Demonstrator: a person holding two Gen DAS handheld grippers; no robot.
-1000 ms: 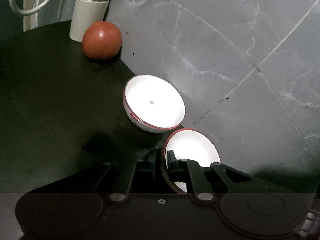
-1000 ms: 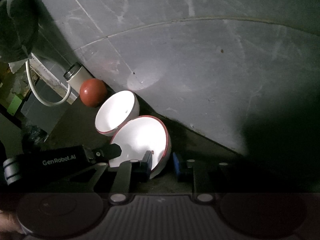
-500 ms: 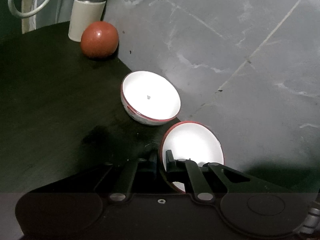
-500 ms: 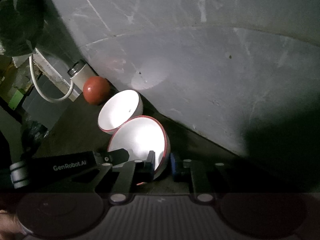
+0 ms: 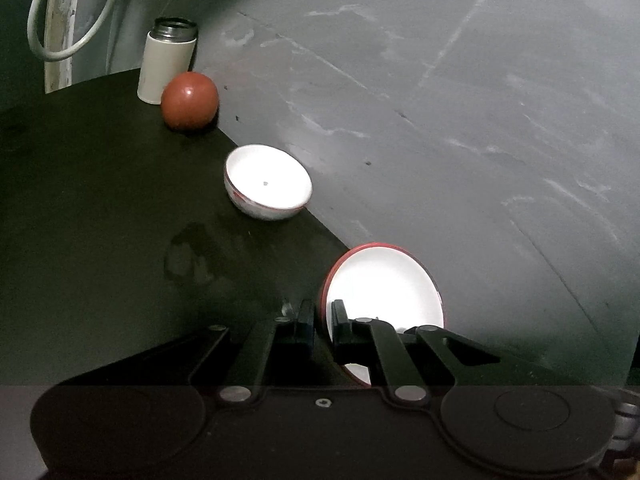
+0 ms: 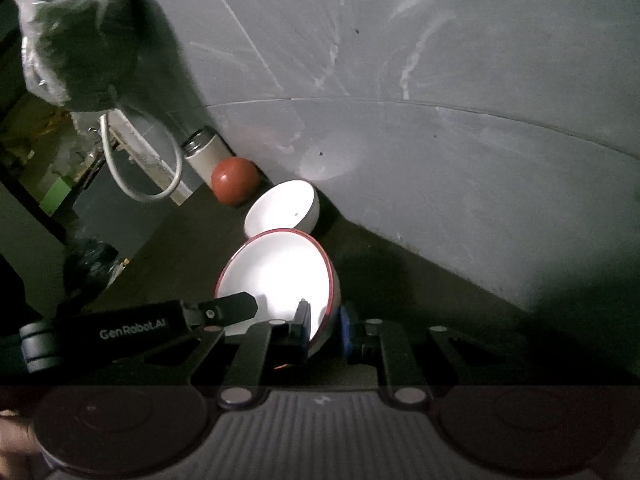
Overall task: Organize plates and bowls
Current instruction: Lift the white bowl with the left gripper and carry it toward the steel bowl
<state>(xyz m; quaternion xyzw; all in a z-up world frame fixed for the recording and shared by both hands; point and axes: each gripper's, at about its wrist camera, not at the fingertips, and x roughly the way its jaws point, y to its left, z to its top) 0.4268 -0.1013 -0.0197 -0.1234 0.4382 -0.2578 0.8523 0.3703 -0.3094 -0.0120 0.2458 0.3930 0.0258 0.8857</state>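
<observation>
A white bowl with a red rim (image 5: 384, 284) hangs tilted above the dark counter, held from both sides. My left gripper (image 5: 322, 312) is shut on its left rim. In the right wrist view my right gripper (image 6: 324, 316) is shut on the right rim of the same bowl (image 6: 280, 276). One of the left gripper's fingers (image 6: 236, 308) lies across the bowl's near left edge there. A second white bowl (image 5: 267, 188) rests upright on the counter against the wall, beyond the held one (image 6: 284, 210).
A red ball-shaped object (image 5: 190, 101) and a white canister with a metal top (image 5: 167, 66) stand further along the grey tiled wall (image 5: 440, 120). The dark counter (image 5: 100, 220) stretches left. A white hose (image 5: 60, 20) and a plastic bag (image 6: 80, 40) hang beyond.
Both grippers have risen and drawn back with the red-rimmed bowl, so the resting bowl now lies further off. The right gripper's jaws closed onto the rim early in the second.
</observation>
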